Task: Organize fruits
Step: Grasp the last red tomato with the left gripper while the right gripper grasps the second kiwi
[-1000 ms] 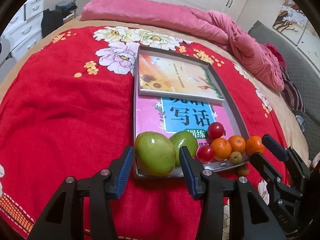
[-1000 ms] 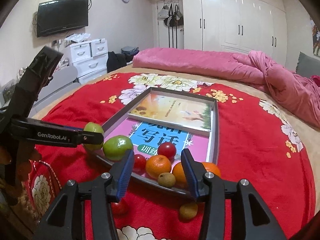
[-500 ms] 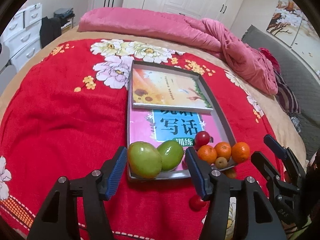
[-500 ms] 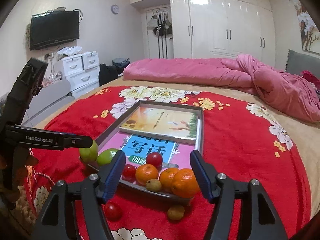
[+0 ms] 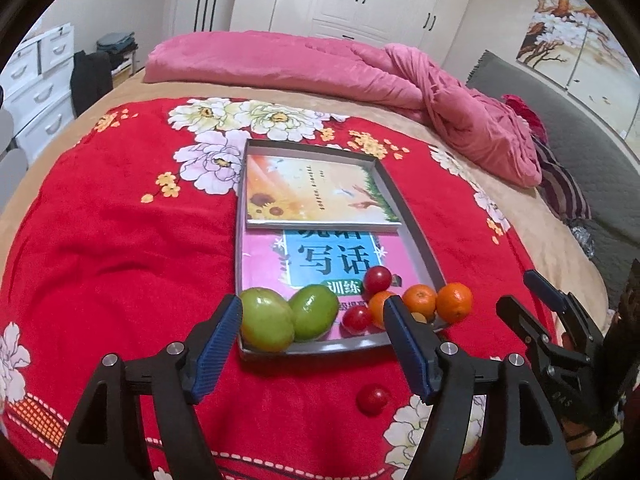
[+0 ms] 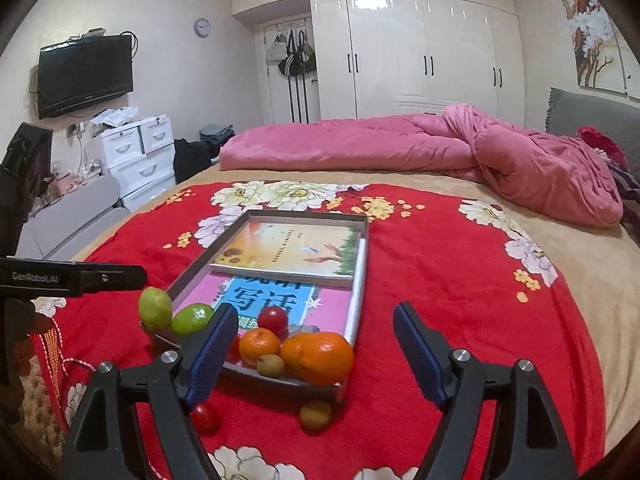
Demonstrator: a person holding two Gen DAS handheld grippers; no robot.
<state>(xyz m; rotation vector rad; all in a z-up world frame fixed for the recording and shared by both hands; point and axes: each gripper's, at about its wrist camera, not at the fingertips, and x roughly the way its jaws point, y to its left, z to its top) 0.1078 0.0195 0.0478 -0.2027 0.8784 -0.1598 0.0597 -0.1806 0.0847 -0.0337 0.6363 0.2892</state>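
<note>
Below both grippers, two stray fruits lie on the red blanket, just off the tray's near edge.

Both tools are empty, jaws opening: the left gripper faces the green fruits in the tray, the right gripper the oranges. A loose cherry tomato sits by the right gripper's left finger; a small yellowish fruit lies between its fingers, nearer this hand.

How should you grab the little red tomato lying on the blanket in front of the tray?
Probably from above, around its round middle. The red tomato lies alone on the red blanket, apart from the tray, so the left gripper, jaws opening and nothing between them, has room to straddle it.
</note>
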